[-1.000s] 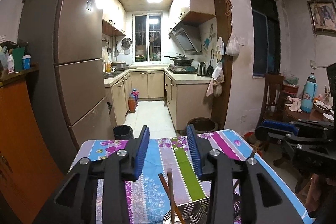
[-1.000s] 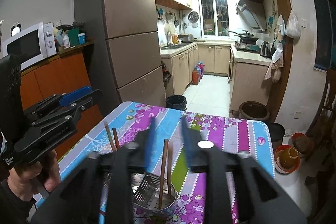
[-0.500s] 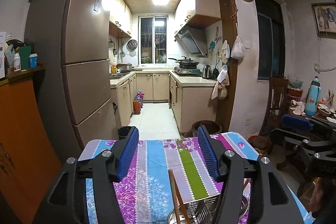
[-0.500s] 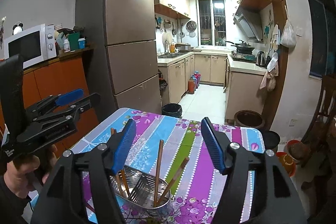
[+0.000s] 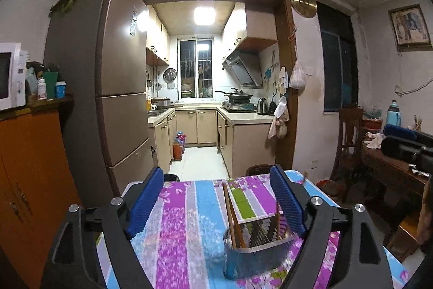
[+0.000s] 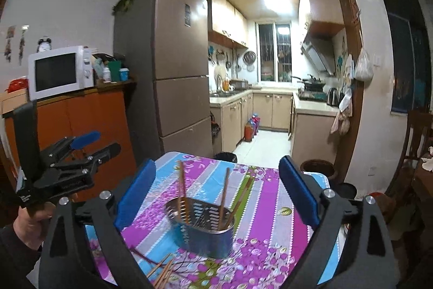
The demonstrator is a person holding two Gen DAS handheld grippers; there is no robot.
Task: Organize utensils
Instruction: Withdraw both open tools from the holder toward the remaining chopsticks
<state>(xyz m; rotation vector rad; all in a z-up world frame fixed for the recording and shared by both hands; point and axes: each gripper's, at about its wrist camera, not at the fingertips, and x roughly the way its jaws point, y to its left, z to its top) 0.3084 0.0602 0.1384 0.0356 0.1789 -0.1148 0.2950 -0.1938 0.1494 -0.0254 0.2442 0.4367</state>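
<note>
Your right gripper (image 6: 216, 191) and left gripper (image 5: 216, 205) are both opening wide, with nothing pressed between the pads. Loose chopsticks (image 6: 162, 271) lie nearest; just beyond, the metal holder (image 6: 201, 224) stands on the striped tablecloth (image 6: 265, 213), with chopsticks inside

Purple-blue-green striped floral tablecloth (image 6: 259, 197)

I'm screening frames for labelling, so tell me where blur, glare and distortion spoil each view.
Left wrist view: the metal chopstick holder and the tablecloth near it are smeared by motion blur; the kitchen ceiling light blows out. Right wrist view: the holder is sharper, the loose chopsticks at the bottom edge are soft, and the fridge bows with the fisheye.
</note>
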